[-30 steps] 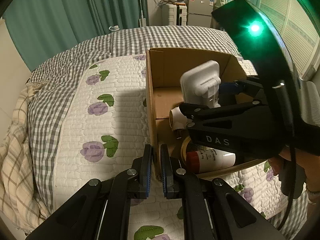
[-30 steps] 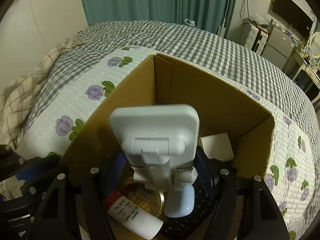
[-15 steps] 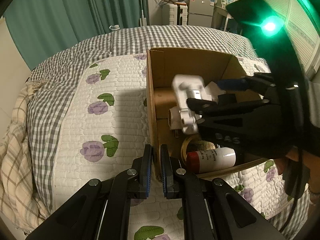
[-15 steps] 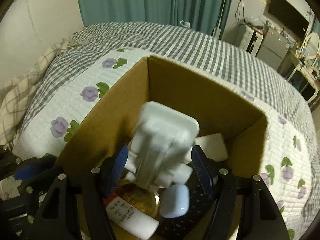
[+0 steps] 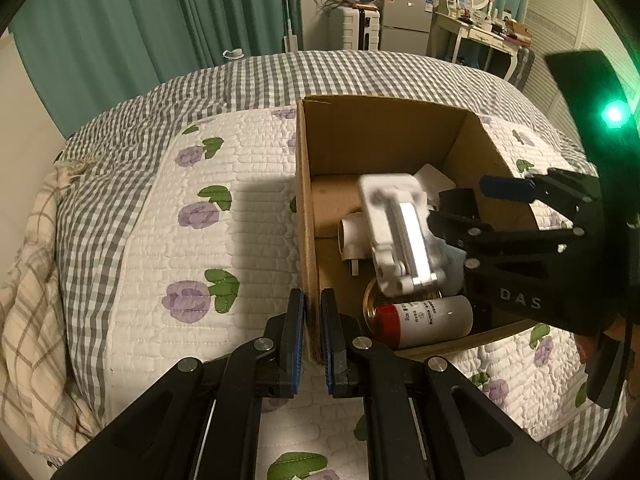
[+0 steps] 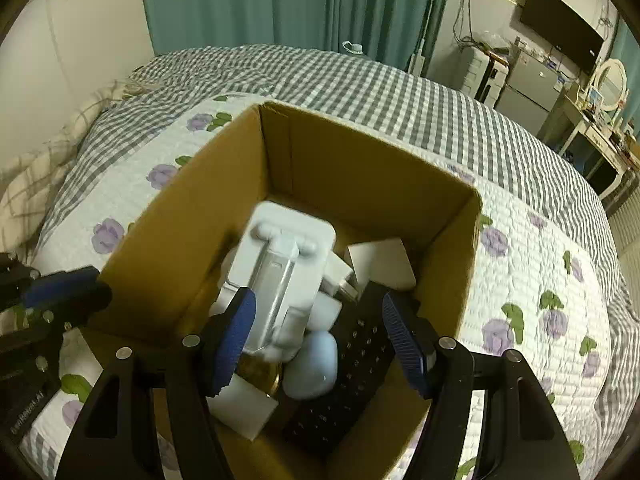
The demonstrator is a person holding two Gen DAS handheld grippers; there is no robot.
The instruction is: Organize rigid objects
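Note:
A cardboard box (image 5: 384, 128) (image 6: 360, 168) sits on the bed. A white phone stand (image 5: 400, 236) (image 6: 280, 268) lies tilted on top of the things inside it. My right gripper (image 6: 316, 336) is open above the box, jaws wide, empty; it also shows in the left wrist view (image 5: 496, 208). My left gripper (image 5: 311, 336) is shut on the box's near left wall, pads on either side of it. Inside lie a white bottle with a red cap (image 5: 424, 320), a pale blue case (image 6: 312, 368), a black remote (image 6: 344, 376), a gold tin (image 6: 260, 372) and white blocks (image 6: 380, 260).
The box rests on a white quilt with purple flowers (image 5: 200, 248) over a grey checked bedspread (image 5: 256, 80). A plaid blanket (image 5: 28, 300) lies at the left edge. Teal curtains (image 6: 280, 4), a small fridge (image 6: 524, 92) and a desk (image 5: 480, 36) stand beyond the bed.
My right gripper opened and let go of the white phone stand, which tipped over and dropped onto the things in the box. The right gripper drew back. The left gripper stayed put.

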